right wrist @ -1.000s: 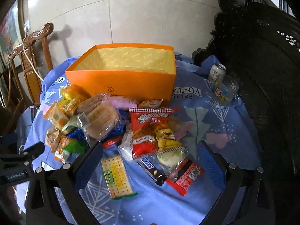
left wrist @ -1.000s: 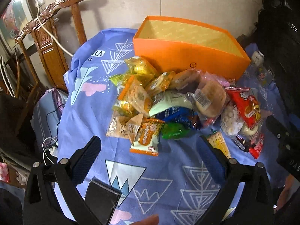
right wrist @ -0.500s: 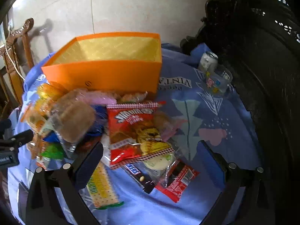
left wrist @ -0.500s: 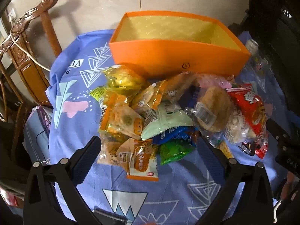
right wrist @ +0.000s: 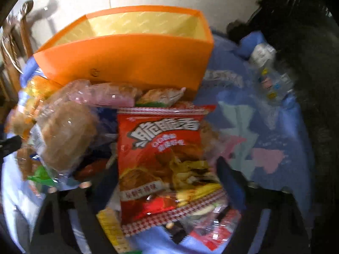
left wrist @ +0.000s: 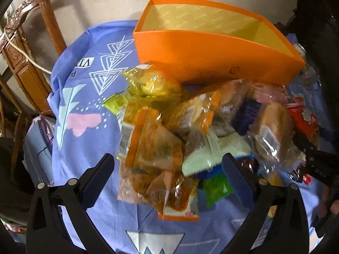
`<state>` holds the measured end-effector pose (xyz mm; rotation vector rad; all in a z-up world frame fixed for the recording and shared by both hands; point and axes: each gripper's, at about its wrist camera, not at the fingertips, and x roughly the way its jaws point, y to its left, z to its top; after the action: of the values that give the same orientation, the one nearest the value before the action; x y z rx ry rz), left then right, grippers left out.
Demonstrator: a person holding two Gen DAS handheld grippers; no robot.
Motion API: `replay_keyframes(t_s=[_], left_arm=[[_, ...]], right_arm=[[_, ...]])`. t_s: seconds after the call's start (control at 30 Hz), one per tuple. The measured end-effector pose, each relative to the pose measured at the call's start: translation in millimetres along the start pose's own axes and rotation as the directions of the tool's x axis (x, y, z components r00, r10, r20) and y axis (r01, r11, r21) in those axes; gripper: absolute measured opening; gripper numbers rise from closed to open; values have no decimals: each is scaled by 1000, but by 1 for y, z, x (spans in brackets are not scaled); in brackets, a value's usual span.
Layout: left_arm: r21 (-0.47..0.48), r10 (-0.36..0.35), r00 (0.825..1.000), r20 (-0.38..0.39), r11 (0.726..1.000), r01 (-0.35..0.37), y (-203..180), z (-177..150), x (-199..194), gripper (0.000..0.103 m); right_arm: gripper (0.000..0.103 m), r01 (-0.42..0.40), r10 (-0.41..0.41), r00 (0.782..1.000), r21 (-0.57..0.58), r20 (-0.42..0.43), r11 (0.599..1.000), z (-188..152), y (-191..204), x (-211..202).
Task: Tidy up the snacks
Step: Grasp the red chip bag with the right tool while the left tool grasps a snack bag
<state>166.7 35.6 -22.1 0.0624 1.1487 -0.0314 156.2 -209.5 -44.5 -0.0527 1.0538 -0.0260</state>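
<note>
A pile of wrapped snacks lies on the blue patterned cloth (left wrist: 84, 97) in front of an open orange box (left wrist: 211, 53). My left gripper (left wrist: 168, 180) hangs open low over the pile's near left side. Clear orange-trimmed packets (left wrist: 156, 148) and a pale green packet (left wrist: 214, 154) show between its fingers, untouched. In the blurred right wrist view a red chip bag (right wrist: 159, 148) lies between the fingers of my right gripper (right wrist: 165, 182). Those jaws are closing, and the pads do not visibly press on the bag. The orange box (right wrist: 127, 59) stands just behind it.
A wrapped bread (right wrist: 65, 135) and a yellow cracker packet (right wrist: 110, 226) lie left of the red bag. A can and a clear bottle (right wrist: 269, 72) rest at the cloth's far right by dark furniture. A carved wooden chair (left wrist: 31, 42) stands at the left.
Both grippers have come down and forward toward the pile, which now looks much larger. The right jaws have narrowed around the red chip bag. The left jaws stay wide.
</note>
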Motion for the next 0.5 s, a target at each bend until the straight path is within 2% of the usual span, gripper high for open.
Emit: replay_keyframes(t_s=[0.1, 0.13, 0.17, 0.23, 0.3, 0.37, 0.43, 0.5], left_arm=[[7, -10, 1000, -8, 1000, 10, 0, 11, 12, 98], [-9, -22, 1000, -16, 1000, 22, 3, 16, 17, 94], [-25, -35, 999, -22, 999, 34, 5, 18, 20, 85], [-65, -78, 995, -56, 995, 74, 14, 21, 30, 72], [-76, -78, 996, -54, 994, 73, 20, 20, 33, 70], [-62, -61, 996, -57, 996, 58, 22, 20, 34, 62], [-86, -69, 996, -54, 994, 64, 29, 20, 34, 55], [-109, -86, 995, -54, 991, 80, 35, 21, 33, 54]], right_arm=[[69, -30, 30, 999, -6, -12, 1000, 1, 0, -1], [64, -38, 38, 999, -11, -17, 999, 1, 0, -1], [59, -51, 51, 998, -9, -22, 999, 1, 0, -3], [57, -61, 61, 998, -5, -28, 998, 0, 0, -6], [55, -83, 84, 996, 13, -21, 996, -2, -2, -11], [54, -104, 104, 995, 27, -5, 994, -3, -6, -16], [54, -127, 127, 992, 39, 0, 991, -5, -9, -21], [54, -139, 139, 990, 45, 1, 989, -8, -13, -25]])
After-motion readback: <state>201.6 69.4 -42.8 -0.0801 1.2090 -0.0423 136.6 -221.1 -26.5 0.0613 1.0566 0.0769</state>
